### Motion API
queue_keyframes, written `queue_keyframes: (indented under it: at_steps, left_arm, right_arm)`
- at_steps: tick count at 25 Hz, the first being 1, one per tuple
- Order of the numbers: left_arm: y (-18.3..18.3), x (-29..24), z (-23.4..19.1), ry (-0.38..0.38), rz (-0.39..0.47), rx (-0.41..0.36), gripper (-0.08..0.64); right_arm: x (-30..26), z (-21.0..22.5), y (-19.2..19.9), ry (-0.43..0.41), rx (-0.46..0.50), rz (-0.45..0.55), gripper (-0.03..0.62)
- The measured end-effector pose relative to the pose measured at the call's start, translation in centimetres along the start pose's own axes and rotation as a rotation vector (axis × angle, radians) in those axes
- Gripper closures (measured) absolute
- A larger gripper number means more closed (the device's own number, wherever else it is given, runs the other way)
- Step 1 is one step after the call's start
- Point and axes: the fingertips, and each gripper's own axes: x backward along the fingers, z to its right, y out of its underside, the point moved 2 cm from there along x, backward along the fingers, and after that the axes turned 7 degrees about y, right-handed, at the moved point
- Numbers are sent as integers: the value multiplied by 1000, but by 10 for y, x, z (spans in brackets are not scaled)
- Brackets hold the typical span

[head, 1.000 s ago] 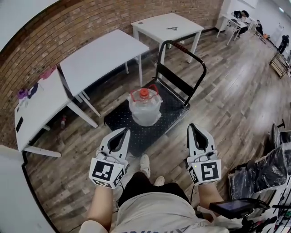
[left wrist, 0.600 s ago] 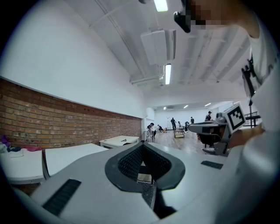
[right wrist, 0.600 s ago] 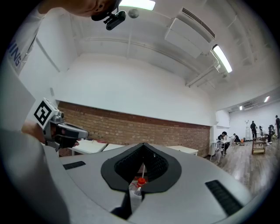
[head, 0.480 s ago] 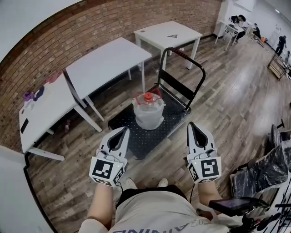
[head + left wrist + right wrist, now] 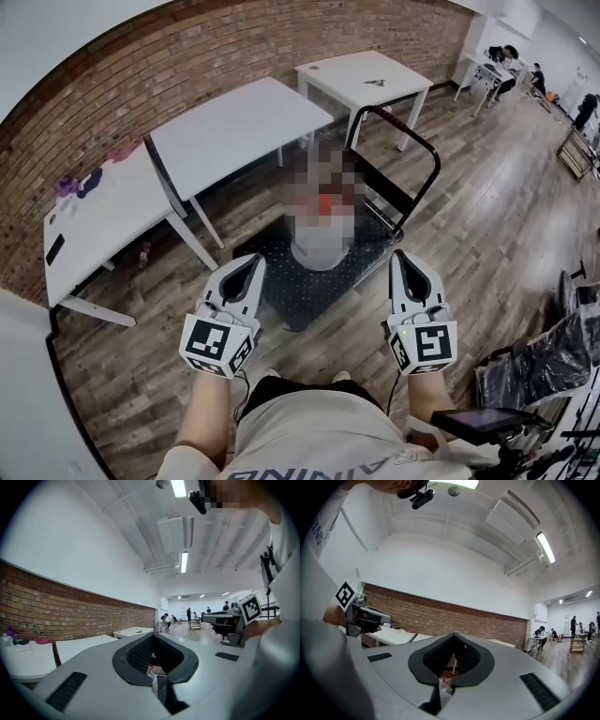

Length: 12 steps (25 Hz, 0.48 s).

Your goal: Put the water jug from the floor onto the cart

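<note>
The clear water jug [image 5: 322, 251] with a red cap stands upright on the black deck of the cart [image 5: 281, 286]; a mosaic patch covers its upper part. My left gripper [image 5: 253, 263] and right gripper [image 5: 397, 259] are held level, side by side, short of the cart's near edge and apart from the jug. Both are shut with nothing in them. Through the left gripper's [image 5: 157, 678] tips a sliver of the jug [image 5: 152, 676] shows. The right gripper view shows its shut tips [image 5: 442, 682] and the jug's red handle [image 5: 447, 676] beyond.
The cart's black push handle [image 5: 415, 155] rises at its far end. White tables [image 5: 239, 117] [image 5: 361, 70] [image 5: 94, 216] stand along the brick wall behind and to the left. Black-wrapped goods [image 5: 553, 347] lie at the right. People sit at far desks [image 5: 492, 52].
Both grippers have drawn back from the cart and risen a little, still shut and empty. The jug has stayed on the cart deck, now farther from the grippers.
</note>
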Motion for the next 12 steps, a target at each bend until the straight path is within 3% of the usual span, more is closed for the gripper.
queue_keyframes:
  at_steps: [12]
  left_arm:
    - [2, -8, 2, 15, 11, 20, 558]
  right_arm:
    - [-4, 4, 7, 1, 10, -22, 589]
